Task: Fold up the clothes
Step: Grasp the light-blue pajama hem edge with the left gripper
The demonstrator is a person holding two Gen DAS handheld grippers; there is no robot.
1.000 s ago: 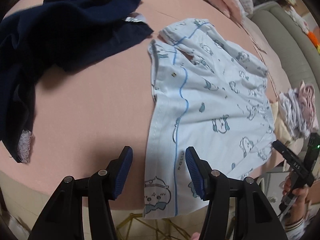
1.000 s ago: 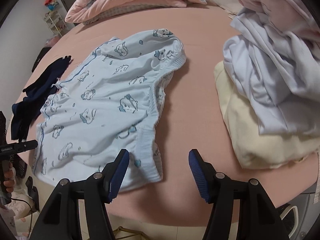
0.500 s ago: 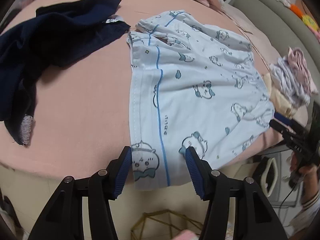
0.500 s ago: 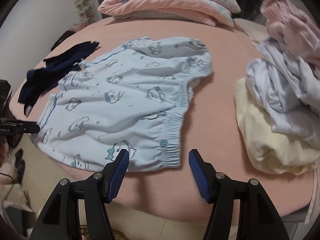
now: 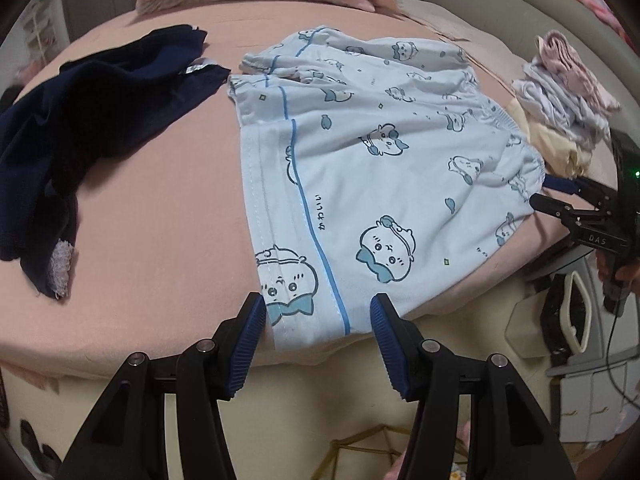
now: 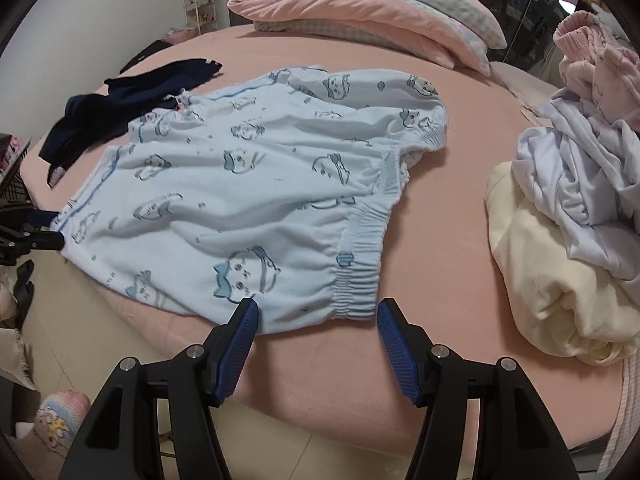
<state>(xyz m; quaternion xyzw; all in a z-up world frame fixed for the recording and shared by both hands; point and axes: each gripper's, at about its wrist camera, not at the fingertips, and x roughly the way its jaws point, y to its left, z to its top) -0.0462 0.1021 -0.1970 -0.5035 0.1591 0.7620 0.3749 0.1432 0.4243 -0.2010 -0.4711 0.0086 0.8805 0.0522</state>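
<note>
Light blue shorts (image 5: 360, 160) with cartoon prints lie spread flat on the pink bed (image 5: 160, 208), near its front edge. My left gripper (image 5: 318, 320) is open, its jaws on either side of the leg hem corner, not closed on it. In the right wrist view the shorts (image 6: 248, 184) show their elastic waistband toward me. My right gripper (image 6: 318, 324) is open just in front of the waistband corner. The right gripper also shows at the right edge of the left wrist view (image 5: 556, 196), by the waistband.
A dark navy garment (image 5: 80, 120) lies crumpled left of the shorts. A pile of cream, lilac and pink clothes (image 6: 568, 208) sits to the right. Folded pink quilts (image 6: 360, 12) lie at the back. The bed edge drops to the floor just under both grippers.
Both grippers have moved in toward the shorts: the left now brackets the leg hem corner, the right has closed in on the waistband corner. Both stay open. The shorts have not visibly shifted.
</note>
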